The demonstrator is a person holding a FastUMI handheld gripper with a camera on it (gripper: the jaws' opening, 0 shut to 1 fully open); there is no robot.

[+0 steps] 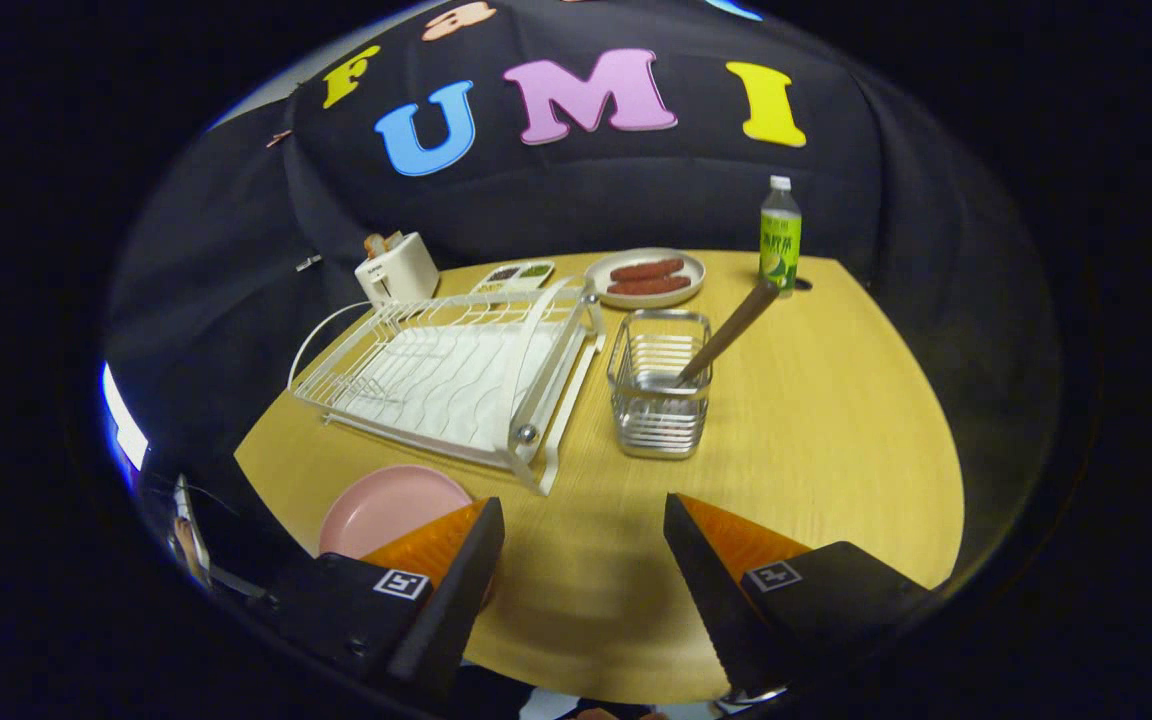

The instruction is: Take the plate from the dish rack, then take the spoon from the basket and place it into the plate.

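Wooden table [836, 450] underneath; gripper [584, 545] hovering above its near edge, fingers spread wide, holding nothing. Pink plate [386, 505] flat on the table, partly behind the left finger. Beyond the fingers, white rack [456, 375], bare. Right of it, wire basket [658, 385] with spoon [731, 330] leaning out. Farther back: toaster [396, 268], sausage plate [646, 278], green bottle [780, 238].
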